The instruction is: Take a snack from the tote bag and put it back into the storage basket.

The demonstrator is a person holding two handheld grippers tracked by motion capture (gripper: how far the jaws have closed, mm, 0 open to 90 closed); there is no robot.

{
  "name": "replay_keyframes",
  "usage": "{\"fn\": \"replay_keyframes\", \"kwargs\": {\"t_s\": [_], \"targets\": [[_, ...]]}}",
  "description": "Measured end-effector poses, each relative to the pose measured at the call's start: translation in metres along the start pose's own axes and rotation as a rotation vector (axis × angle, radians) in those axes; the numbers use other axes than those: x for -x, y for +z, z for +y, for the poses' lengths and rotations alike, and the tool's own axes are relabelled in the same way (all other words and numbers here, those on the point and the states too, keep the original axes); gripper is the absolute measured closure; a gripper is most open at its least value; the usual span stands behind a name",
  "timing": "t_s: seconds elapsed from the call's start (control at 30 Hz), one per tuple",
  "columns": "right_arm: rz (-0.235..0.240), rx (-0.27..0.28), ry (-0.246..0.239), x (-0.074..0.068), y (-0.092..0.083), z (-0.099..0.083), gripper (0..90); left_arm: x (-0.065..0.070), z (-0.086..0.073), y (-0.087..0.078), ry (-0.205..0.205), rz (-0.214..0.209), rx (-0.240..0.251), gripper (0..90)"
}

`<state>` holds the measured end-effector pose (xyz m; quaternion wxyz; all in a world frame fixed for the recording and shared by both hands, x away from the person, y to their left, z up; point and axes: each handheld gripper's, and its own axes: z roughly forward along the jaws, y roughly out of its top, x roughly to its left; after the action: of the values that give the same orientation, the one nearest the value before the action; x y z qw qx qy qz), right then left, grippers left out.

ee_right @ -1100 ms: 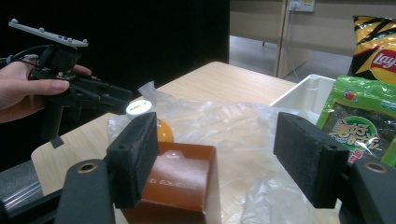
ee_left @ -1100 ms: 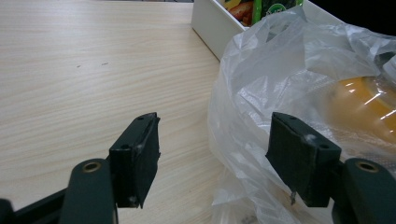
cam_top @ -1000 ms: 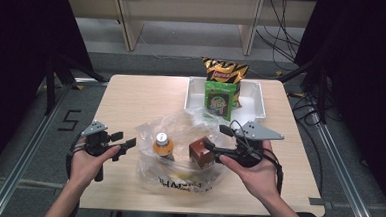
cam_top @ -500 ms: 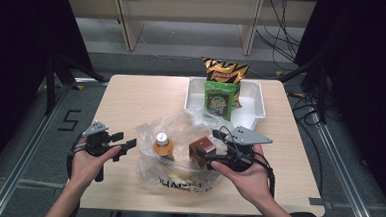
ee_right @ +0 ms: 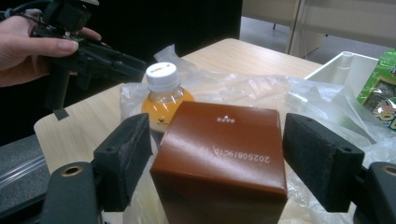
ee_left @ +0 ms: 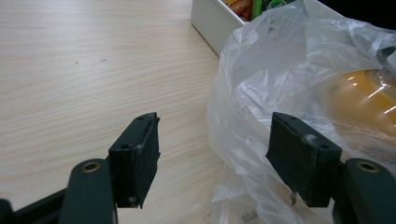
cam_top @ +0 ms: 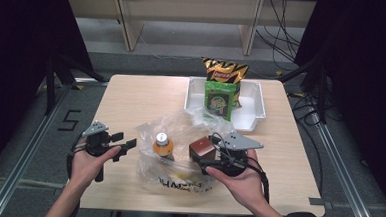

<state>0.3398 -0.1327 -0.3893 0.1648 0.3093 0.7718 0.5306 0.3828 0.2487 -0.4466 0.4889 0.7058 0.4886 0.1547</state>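
- Since a second ago the right gripper [cam_top: 204,156] has come lower and nearer the person, so that the brown box [cam_top: 202,148] now stands between its jaws; the left gripper [cam_top: 127,147] has kept its place.
- In the right gripper view the brown box [ee_right: 223,154] stands upright between the two black pads, the left pad close against its side and the right pad with a gap showing; the jaws are spread and I cannot tell that they press on it.
- That box sits in the mouth of a clear plastic bag [cam_top: 178,160] on the near half of the table [cam_top: 131,95], just beside an orange bottle [cam_top: 163,146] with a white cap.
- At the bag's left edge, the left gripper [ee_left: 212,156] has its jaws wide apart, one pad over bare wood and the other against the crumpled film, clamping nothing.
- Farther back, a white tray [cam_top: 251,111] holds a green packet [cam_top: 220,100], with a yellow snack bag [cam_top: 225,70] behind it.
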Motion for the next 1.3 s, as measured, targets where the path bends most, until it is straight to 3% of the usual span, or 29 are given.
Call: {"fn": "replay_keyframes", "kwargs": {"t_s": [0.07,0.23,0.27,0.37,0.4,0.5,0.63,0.7,0.77,0.8,0.97,1.2,1.23,1.3], "targets": [[-0.014,-0.006,-0.023,0.000,0.001,-0.001,25.6,0.000,0.000,0.000,0.000,-0.001,0.000,33.2],[-0.013,-0.018,0.008,-0.002,0.004,-0.005,27.2,0.001,0.000,0.000,0.002,-0.001,0.002,33.2],[-0.023,-0.004,-0.017,0.000,0.005,-0.005,27.4,0.001,0.000,0.000,0.001,-0.001,0.002,33.1],[-0.008,-0.017,0.013,-0.001,0.007,-0.008,28.1,0.001,0.000,0.001,-0.003,-0.001,-0.001,33.0],[-0.028,-0.021,-0.007,0.000,0.006,-0.008,28.2,0.001,0.000,0.001,-0.003,-0.001,-0.001,33.0],[-0.026,-0.035,-0.014,0.001,0.007,-0.010,28.9,0.001,-0.001,0.001,0.004,-0.006,-0.002,32.9],[-0.013,-0.025,0.023,0.000,0.009,-0.012,32.0,0.000,-0.001,0.001,0.004,-0.005,-0.001,32.9],[-0.039,-0.010,0.009,-0.001,0.008,-0.012,34.6,0.000,-0.001,0.001,0.005,-0.005,-0.002,32.9],[-0.035,-0.016,0.009,0.000,0.007,-0.011,36.5,0.000,-0.001,0.001,0.006,-0.005,-0.002,32.9],[-0.043,-0.007,-0.034,0.003,0.007,-0.011,36.9,0.000,-0.001,0.001,0.006,-0.004,-0.002,32.8],[-0.044,-0.014,0.001,0.001,0.005,-0.011,38.1,0.000,-0.002,0.001,0.002,0.000,-0.005,32.9],[-0.029,-0.014,-0.026,0.005,0.005,-0.009,38.6,0.002,-0.002,0.003,0.011,-0.002,-0.008,32.8],[-0.027,0.003,0.003,0.005,0.004,-0.007,38.7,0.001,-0.002,0.003,0.010,-0.002,-0.008,32.8],[-0.037,0.006,0.001,0.004,0.001,-0.005,38.7,0.001,-0.002,0.002,0.006,0.000,-0.003,32.8]]}}
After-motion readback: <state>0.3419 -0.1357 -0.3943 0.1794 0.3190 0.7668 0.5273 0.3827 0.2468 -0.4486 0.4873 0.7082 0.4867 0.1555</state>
